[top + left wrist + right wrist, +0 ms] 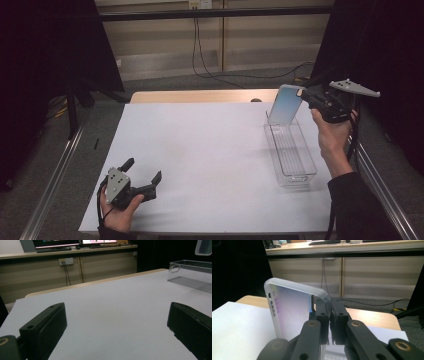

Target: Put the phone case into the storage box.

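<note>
My right gripper [303, 94] is held up at the far right, shut on the edge of a translucent bluish lid [285, 105] that hangs tilted above the far end of a clear plastic bin [291, 150]. In the right gripper view the jaws pinch the lid's [292, 307] rounded upper corner, with the gripper [329, 315] closed tight on its rim. My left gripper [145, 171] rests low at the near left of the white table sheet [200, 150], jaws wide apart with nothing between them. The left gripper view shows its gripper [115, 322] over bare sheet, the bin [192, 272] far right.
The wooden table edge [200, 96] shows beyond the sheet. Metal rails [55, 175] run along both sides. Cables [200, 60] hang down the back wall. A desk with monitors [57, 243] stands behind.
</note>
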